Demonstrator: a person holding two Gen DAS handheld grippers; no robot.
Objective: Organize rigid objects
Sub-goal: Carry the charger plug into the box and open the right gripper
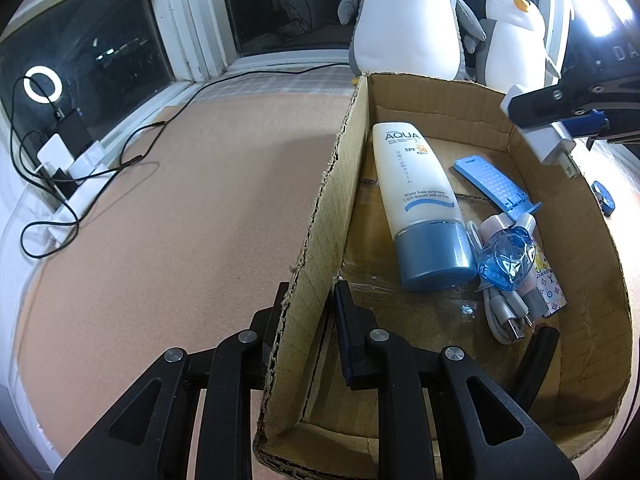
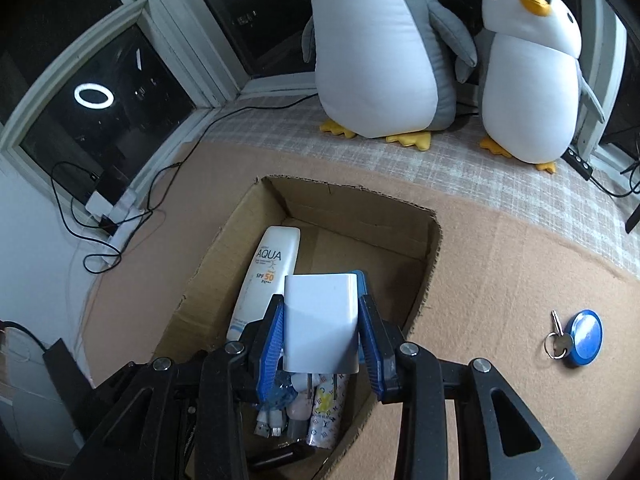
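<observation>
A cardboard box (image 2: 424,240) sits on the tabletop (image 2: 500,280), its left wall clamped by the left hand-held gripper (image 1: 308,312). Inside lie a sunscreen tube (image 1: 416,200) (cap toward the camera) and smaller items. The right hand-held gripper (image 2: 322,328) grasps a white charger plug (image 2: 320,320) above the box. A blue keychain tag (image 2: 585,338) lies outside.

Left wrist view: sits low behind the left tongs (image 1: 308,320), right at the near-left wall of the cardboard box (image 1: 320,216), facing down and forward toward the window (image 1: 92,48).

Right wrist view: rides above the box interior, behind the right tongs (image 2: 322,320), tilted down, same heading.

Shared: box, sunscreen tube (image 1: 416,200), two plush penguins (image 2: 528,80), ring-light reflection (image 2: 94,96), blue disc keyring (image 2: 582,338). Right tongs show in the left view's upper right.
</observation>
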